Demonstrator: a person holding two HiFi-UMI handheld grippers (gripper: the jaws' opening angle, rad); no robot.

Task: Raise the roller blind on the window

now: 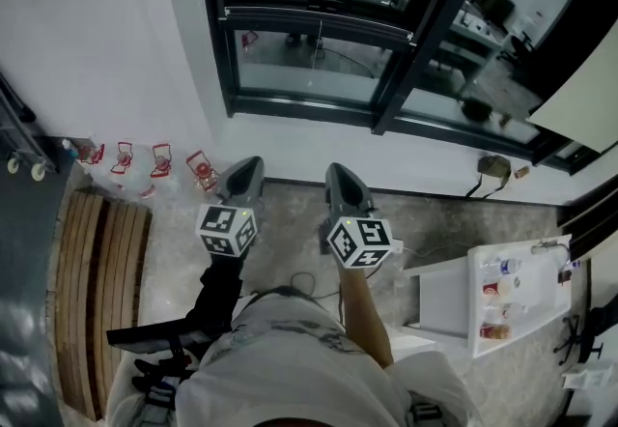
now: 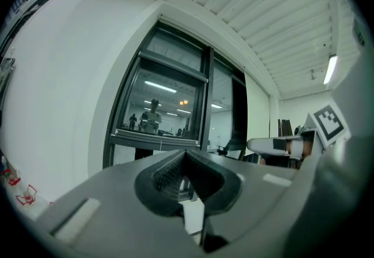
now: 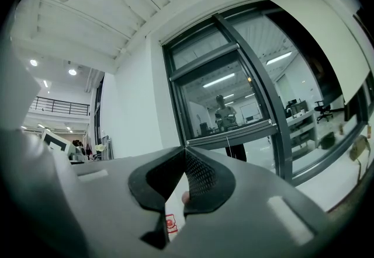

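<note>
The dark-framed window [image 1: 328, 29] stands ahead of me above a white sill wall, and its glass reflects a person. A thin cord [image 1: 321, 37] hangs in front of its middle bar; the right gripper view shows the cord [image 3: 227, 147] too. A pale panel that looks like a blind [image 1: 582, 92] covers the window further right. My left gripper [image 1: 243, 167] and right gripper [image 1: 337, 172] are held side by side close to my body and point at the window, well short of the cord. Both have their jaws shut with nothing between them, as the left gripper [image 2: 186, 152] and right gripper [image 3: 186, 149] show in their own views.
A slatted wooden bench [image 1: 97, 290] lies at the left. Small red-and-white items [image 1: 159, 160] line the wall's foot. A white table [image 1: 454, 304] with bottles stands at the right. A small device with a cable [image 1: 493, 166] lies by the wall.
</note>
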